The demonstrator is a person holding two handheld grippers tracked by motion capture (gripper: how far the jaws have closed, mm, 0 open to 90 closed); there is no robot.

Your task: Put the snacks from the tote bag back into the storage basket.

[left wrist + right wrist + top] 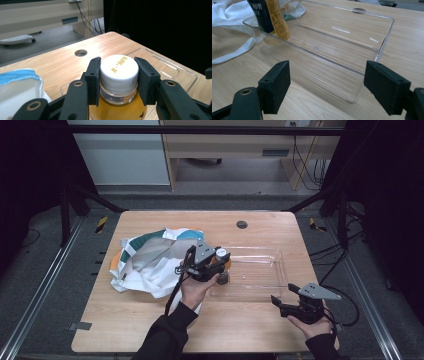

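A bottle [119, 68] of amber liquid with a white screw cap and a dark and yellow label [274, 17] is at the left end of a clear plastic tray [262, 274]. My left gripper [220, 257] is shut on its cap, one black pad [94, 80] on each side. The bottle leans slightly, and I cannot tell whether its base touches the tray floor. My right gripper [283, 293] is open near the table's front right, just short of the tray's near right corner [358, 98], with nothing between its pads [275, 85].
A crumpled white cloth bag [150, 260] with teal and orange parts lies left of the tray, and its strap [234, 53] trails along the tray's near left side. There is a round cable hole [242, 224] at the table's back. Bare wood runs along the front edge.
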